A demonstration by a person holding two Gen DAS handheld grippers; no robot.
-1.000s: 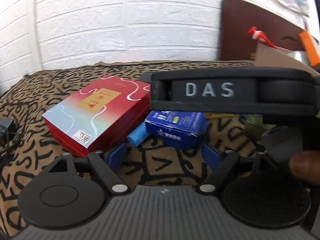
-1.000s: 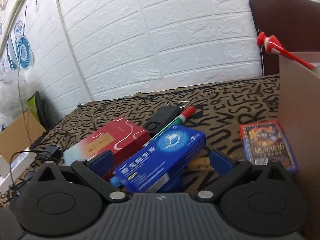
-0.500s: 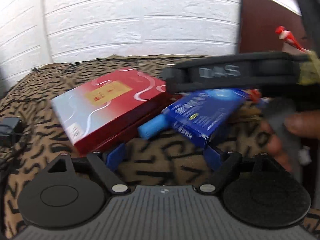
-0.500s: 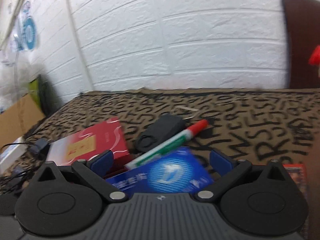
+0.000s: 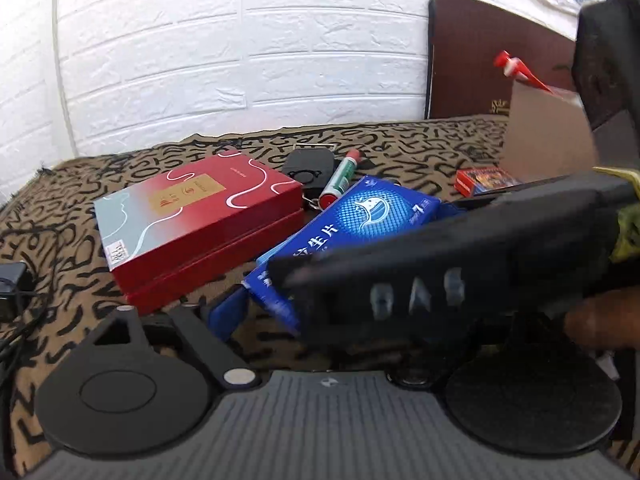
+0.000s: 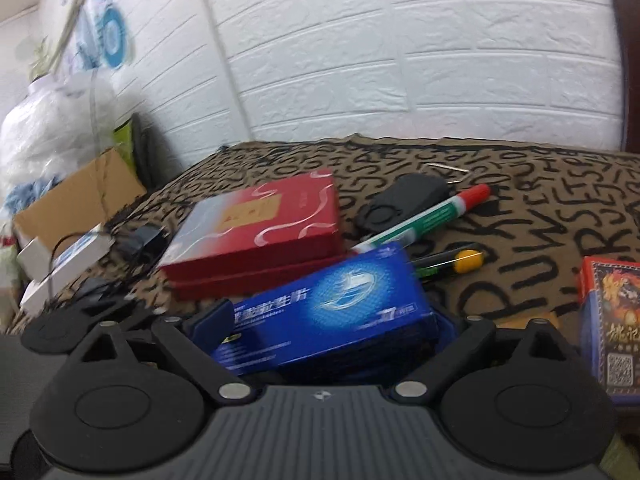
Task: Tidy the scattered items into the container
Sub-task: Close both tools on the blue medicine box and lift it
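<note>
Gripping the blue box [image 6: 332,304] between its blue pads, the right gripper [image 6: 324,328] has its jaws closed on the carton's long sides, a hold that suits a light rectangular cardboard pack with flat, glossy faces that give the pads something square to press on. The box is tilted and seems clear of the patterned cloth [image 6: 540,184] that covers the desk, which I take as the carry toward the brown cardboard container [image 5: 548,140] at the right, whose plain matte wall stands upright with a red nozzle [image 5: 516,68] poking above its rim. The left gripper [image 5: 332,320] sits low behind the other tool, empty as far as shows; only one blue pad is visible, so I cannot tell how far its jaws stand apart. Left on the cloth are a rigid red gift box [image 5: 200,216] with a smooth printed lid, a slim round green and white marker [image 6: 428,220] with a red cap, a black rounded key fob [image 6: 400,200], a yellow-tipped pen [image 6: 456,258] and a small card pack [image 5: 484,180] lying just beside the container, all flat and loose, ready for the next grabs
</note>
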